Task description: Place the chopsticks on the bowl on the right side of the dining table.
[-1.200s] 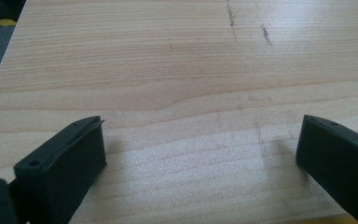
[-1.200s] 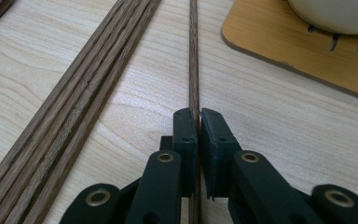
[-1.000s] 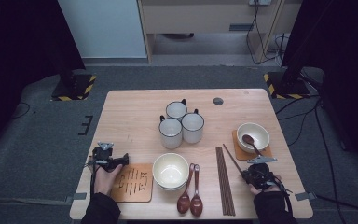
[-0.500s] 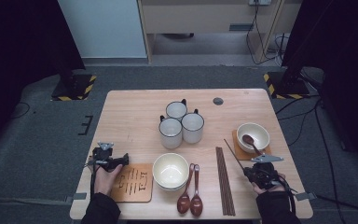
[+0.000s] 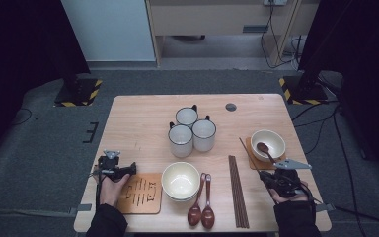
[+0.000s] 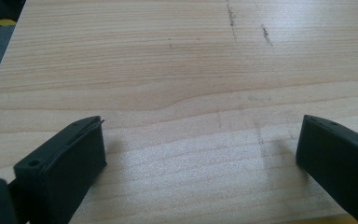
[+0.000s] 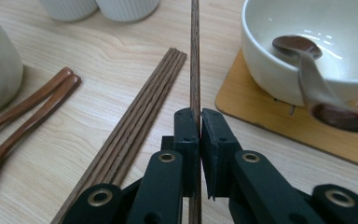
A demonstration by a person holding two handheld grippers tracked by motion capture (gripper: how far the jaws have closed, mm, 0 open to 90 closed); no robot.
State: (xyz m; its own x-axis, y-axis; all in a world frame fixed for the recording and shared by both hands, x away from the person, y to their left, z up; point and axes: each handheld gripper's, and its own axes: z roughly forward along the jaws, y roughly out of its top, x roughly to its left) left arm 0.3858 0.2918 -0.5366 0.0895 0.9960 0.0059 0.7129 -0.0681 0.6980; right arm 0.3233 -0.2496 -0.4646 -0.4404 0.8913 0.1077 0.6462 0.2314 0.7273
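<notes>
My right gripper (image 7: 199, 116) is shut on a single dark wooden chopstick (image 7: 195, 56), which runs straight out past the jaws. From above, that chopstick (image 5: 249, 154) slants up-left from the right gripper (image 5: 265, 175), just left of the white bowl (image 5: 268, 143) that holds a brown spoon (image 5: 265, 150) and stands on an orange coaster (image 5: 252, 159). The remaining chopsticks (image 5: 238, 190) lie bundled on the table to its left. My left gripper (image 5: 115, 164) rests at the table's left front, jaws wide open over bare wood (image 6: 200, 149).
A second white bowl (image 5: 180, 180) sits front centre, with two wooden spoons (image 5: 201, 202) beside it and a wooden coaster (image 5: 140, 193) to its left. Three white mugs (image 5: 192, 131) cluster mid-table. A dark grommet (image 5: 231, 106) marks the far side.
The right gripper has risen a little with the chopstick, whose far tip now sits farther up the picture beside the bowl. The left gripper has not moved.
</notes>
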